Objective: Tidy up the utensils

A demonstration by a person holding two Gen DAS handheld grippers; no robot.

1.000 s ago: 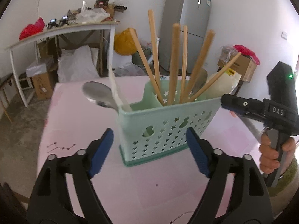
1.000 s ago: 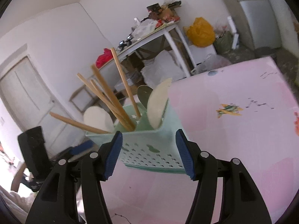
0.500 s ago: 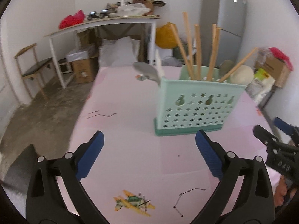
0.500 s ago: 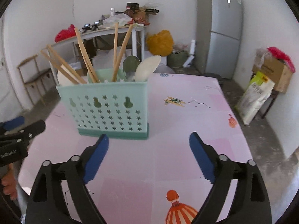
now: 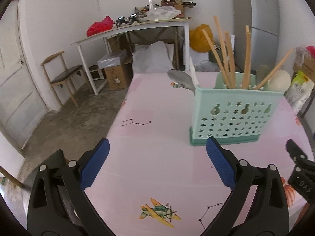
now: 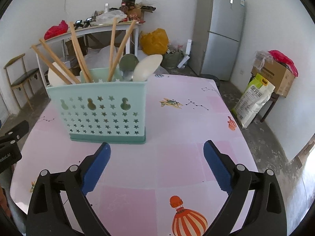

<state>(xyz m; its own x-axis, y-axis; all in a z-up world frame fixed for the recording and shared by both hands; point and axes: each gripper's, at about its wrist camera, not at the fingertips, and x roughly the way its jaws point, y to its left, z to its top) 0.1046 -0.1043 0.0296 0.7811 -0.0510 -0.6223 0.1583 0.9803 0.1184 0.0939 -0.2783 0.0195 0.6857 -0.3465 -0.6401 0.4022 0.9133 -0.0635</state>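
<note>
Both the left gripper [image 5: 157,163] and the right gripper [image 6: 157,162] have just been opening; their jaws stand spread wide with nothing between them, above the pink table [image 6: 177,122]. Beyond them the mint utensil holder [image 6: 98,112] stands upright on the table, untouched. Its chopsticks [image 6: 78,51] stand handle-down, long axes near vertical, fanning outward at the top, with spoons [image 6: 147,66] bowl-up beside them.

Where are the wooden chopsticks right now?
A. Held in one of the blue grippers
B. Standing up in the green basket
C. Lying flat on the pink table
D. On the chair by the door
B: the wooden chopsticks poke up out of the green basket, and both grippers are empty.
</note>
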